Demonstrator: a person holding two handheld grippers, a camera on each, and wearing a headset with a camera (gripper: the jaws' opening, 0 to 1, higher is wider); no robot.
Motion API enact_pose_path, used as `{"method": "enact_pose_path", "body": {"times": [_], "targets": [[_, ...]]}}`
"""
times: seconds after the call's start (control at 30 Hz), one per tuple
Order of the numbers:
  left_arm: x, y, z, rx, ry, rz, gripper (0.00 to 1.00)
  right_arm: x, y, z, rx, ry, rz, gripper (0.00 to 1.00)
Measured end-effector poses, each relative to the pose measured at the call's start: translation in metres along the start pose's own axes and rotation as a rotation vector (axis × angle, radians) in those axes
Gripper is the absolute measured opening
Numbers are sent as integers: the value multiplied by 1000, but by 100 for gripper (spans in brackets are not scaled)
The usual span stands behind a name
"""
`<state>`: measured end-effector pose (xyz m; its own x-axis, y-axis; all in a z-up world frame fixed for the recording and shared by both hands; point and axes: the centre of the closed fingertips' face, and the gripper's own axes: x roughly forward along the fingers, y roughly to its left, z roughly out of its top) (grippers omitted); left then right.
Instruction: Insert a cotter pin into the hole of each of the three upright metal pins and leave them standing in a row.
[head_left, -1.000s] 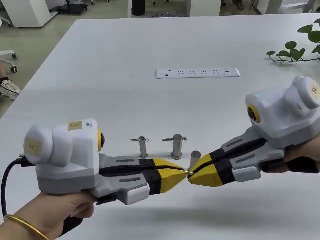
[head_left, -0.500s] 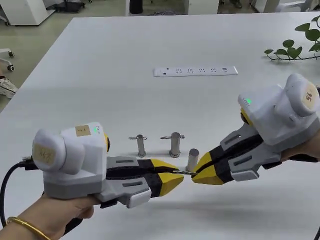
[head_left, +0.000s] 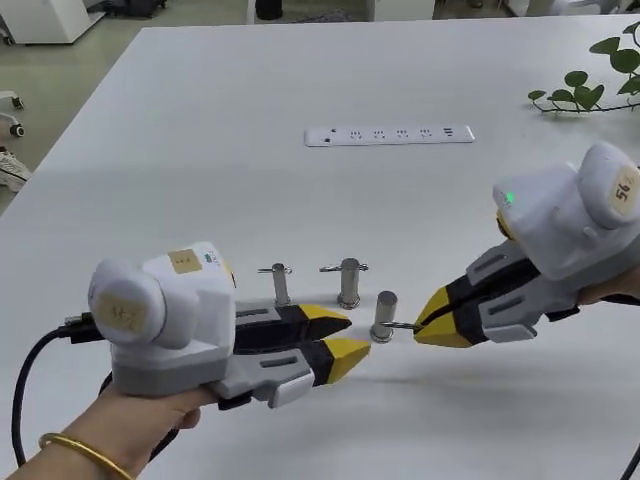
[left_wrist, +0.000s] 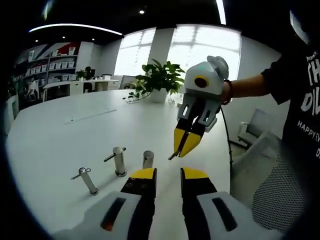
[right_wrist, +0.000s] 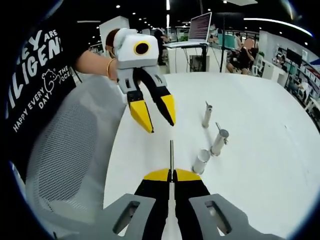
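Pinching the cotter pin (right_wrist: 171, 155) by one end in my right gripper (head_left: 420, 330), I hold it level, tip at the bare metal pin (head_left: 385, 312) where I judge the hole lies. My left gripper (head_left: 354, 335) hangs spread and empty alongside, ready to steady it.

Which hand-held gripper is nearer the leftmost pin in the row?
Left. The left hand-held gripper lies just in front of the leftmost pin; the right hand-held gripper, holding a cotter pin, sits beyond the rightmost pin.
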<state>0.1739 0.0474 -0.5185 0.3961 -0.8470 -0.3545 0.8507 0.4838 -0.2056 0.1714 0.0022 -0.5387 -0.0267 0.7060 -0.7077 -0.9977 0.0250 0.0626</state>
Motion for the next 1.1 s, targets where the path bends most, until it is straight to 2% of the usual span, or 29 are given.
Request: {"method": "enact_pose_path", "body": {"times": [0.17,0.3,0.6,0.77,0.9,1.1], "targets": [[8,11,-2,14,9,72,18,-1,-5,-11,-9,30,-8,0],[16,17,-7,61,45,107,19,-2,-11,-16,-8,39,-20,0],[37,25,-14,91,83,145,19,-3,-24,-28,-9,51,-41,0],[47,30,-16,86,92,164,19,-3,-30,-32,-11,59,-46,0],[54,32,-20,55,102,158,19,-2,-34,-33,-10,56,-44,0],[63,38,-25,50,119,171,19,-1,-41,-35,-14,59,-40,0]]}}
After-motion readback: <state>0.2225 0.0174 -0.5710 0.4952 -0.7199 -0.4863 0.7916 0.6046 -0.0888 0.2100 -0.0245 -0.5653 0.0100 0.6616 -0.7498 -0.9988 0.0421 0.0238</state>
